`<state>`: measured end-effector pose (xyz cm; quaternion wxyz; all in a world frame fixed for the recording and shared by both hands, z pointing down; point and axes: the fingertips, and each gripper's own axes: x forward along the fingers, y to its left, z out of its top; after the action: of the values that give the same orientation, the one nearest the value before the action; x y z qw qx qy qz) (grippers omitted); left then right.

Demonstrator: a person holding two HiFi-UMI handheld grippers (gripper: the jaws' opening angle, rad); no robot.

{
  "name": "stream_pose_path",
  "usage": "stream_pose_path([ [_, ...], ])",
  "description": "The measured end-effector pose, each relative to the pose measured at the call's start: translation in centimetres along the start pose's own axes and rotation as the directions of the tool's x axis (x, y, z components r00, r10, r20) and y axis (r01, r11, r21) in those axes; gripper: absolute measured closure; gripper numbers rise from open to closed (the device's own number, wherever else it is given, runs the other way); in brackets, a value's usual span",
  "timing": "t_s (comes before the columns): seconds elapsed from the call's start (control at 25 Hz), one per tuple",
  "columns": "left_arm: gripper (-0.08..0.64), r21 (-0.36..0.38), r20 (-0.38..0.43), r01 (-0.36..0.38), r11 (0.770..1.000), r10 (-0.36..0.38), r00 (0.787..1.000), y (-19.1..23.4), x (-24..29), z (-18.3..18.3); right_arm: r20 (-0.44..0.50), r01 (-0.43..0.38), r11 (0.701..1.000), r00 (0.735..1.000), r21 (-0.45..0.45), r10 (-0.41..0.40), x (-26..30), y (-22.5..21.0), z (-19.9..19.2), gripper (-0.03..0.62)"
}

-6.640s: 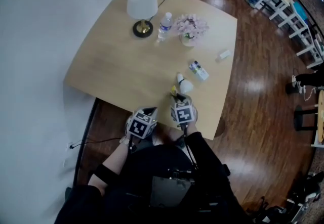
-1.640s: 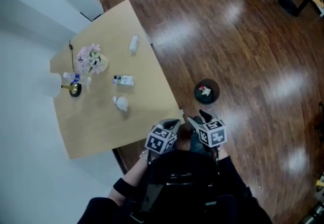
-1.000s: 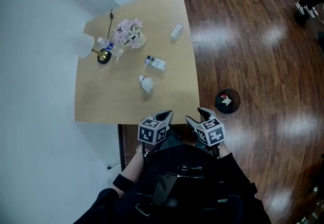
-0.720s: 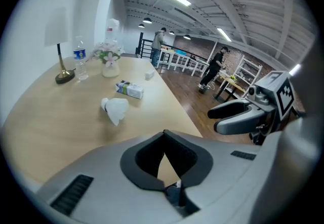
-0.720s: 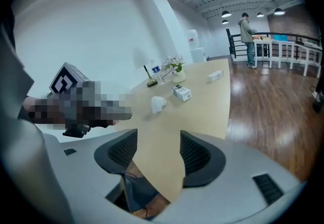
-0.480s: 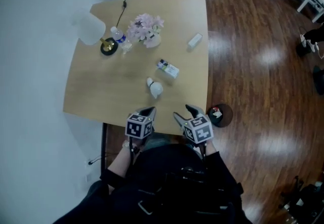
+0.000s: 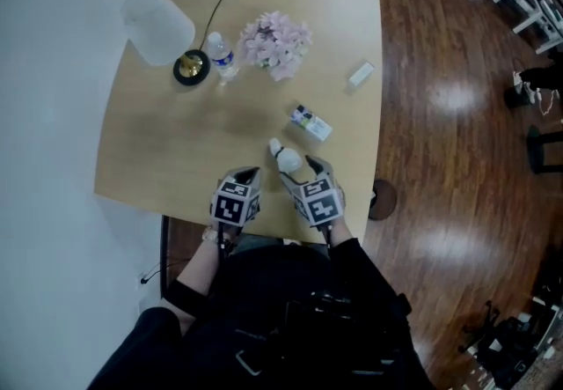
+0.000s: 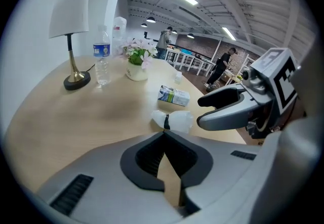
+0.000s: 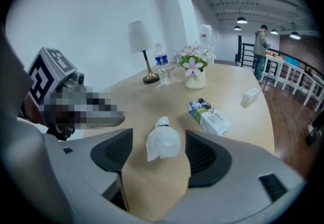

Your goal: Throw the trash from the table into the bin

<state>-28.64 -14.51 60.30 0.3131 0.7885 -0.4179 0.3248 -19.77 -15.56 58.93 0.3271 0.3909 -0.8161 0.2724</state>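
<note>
We find the right gripper (image 7: 301, 170) over the near edge of the table (image 7: 167, 146), towards its near right corner. Its jaws are opening and stand well apart. The white tied bag (image 9: 163, 141) lies on the tabletop between them with a gap on either side, so neither pad presses on it and it is not gripped. The left gripper (image 8: 164, 134) hangs just beside the right one, over the same near edge. Its jaw tips are together and hold nothing. Beyond the bag, towards the right edge, lies a small printed carton (image 7: 312, 122) on its side, apart from the bag. A small white packet (image 7: 361, 73) lies further on, close to the right edge. Along the far part of the table stand a vase of pink flowers (image 7: 275, 43), a water bottle (image 7: 222, 56) and a lamp (image 7: 160, 25) near the far left corner. A dark round bin (image 7: 384, 200) sits on the wood floor just off the near right corner, partly hidden by the table.
</note>
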Motion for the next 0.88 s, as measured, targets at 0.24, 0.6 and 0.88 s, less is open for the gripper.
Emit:
stream_pose_path([
  [0.24,0.560,0.012,-0.009,0.036,0.999,-0.036,0.999,2.0,1.1,0.7,-0.071,0.036,0.999,0.997,-0.009,-0.037,4.1,-0.1,0.0,0.227],
  [0.6,0.560,0.002,-0.014,0.076,0.997,-0.076,0.997,2.9,1.7,0.4,-0.153,0.083,0.996,0.985,0.011,-0.081,6.1,-0.8,-2.5,0.305],
  [0.88,0.560,0.012,-0.007,0.077,0.997,-0.077,0.997,2.0,1.3,0.7,-0.127,0.072,0.996,0.990,0.044,-0.066,4.7,-1.1,-2.4,0.416],
])
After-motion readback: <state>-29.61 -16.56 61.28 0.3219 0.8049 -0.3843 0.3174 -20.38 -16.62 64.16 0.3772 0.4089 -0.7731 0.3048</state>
